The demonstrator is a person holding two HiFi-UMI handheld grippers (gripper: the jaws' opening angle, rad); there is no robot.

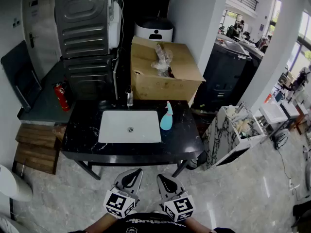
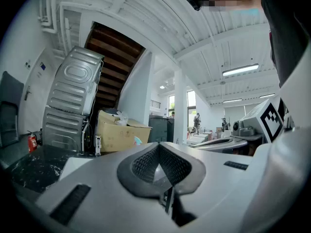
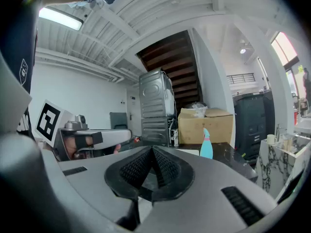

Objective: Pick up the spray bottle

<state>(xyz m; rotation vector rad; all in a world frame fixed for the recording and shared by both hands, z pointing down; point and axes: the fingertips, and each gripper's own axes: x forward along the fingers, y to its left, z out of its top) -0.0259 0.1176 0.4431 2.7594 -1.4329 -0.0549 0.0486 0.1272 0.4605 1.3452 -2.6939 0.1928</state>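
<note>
Two units held side by side, low in the head view, short of the desk [image 1: 82,135]. Both the left hand-held gripper [image 1: 131,177] and the right hand-held gripper [image 1: 165,181] are clenched with nothing between the pads. Beyond them the teal spray bottle [image 1: 166,116] stands upright on the black desk, just right of the white sink [image 1: 130,126], before the cardboard box [image 1: 160,76], well apart from both.

Office-cum-test space: black marble counter [image 1: 82,130] w/ white sink [image 1: 130,126], stacked appliances [image 1: 85,33] behind, cardboard box [image 1: 155,81], fire ext. [image 1: 61,96]; white desks [image 1: 273,111] by windows [image 1: 305,28] at right.
</note>
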